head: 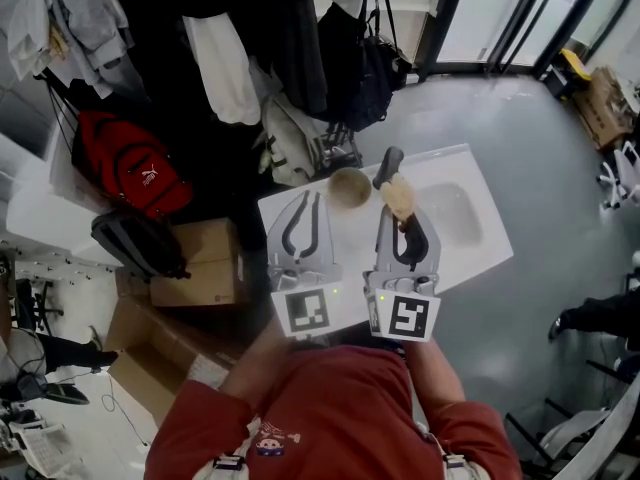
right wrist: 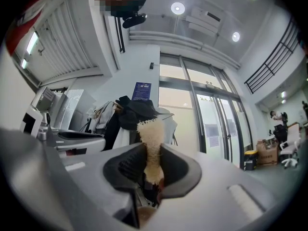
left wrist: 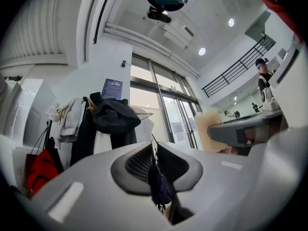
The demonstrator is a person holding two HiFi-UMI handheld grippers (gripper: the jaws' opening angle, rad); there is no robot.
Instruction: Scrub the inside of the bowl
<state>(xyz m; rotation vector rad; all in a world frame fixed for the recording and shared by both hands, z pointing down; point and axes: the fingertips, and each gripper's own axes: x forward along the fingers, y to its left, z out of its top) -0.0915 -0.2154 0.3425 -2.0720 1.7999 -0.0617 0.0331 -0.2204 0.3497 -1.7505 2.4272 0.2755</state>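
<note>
The bowl (head: 349, 189) is sitting on the white table (head: 480, 246) close to its far edge, just ahead of and between the two grippers, with neither one touching it. The right gripper (head: 403, 218) is clamping a brush (head: 399, 198), whose pale bristle head is showing squeezed between the jaws in the right gripper view, and the brush is hanging just beside the bowl's rim rather than inside it. The left gripper (head: 308, 200) is carrying nothing, its jaws drawn together to a thin slit, and it is hovering near the bowl's left side. The main risk is that the bowl is standing loose: if the brush is pushing against the inner wall while nothing is steadying it, it is likely to skid or tip toward the far edge, which is lying very near, with hanging coats (head: 260, 28) and cardboard boxes (head: 200, 263) crowding that side. With closed jaws the left gripper is also likely to knock the rim instead of taking it. Open room is lying to the right, where a shallow basin (head: 452, 213) and bare table are giving space
</note>
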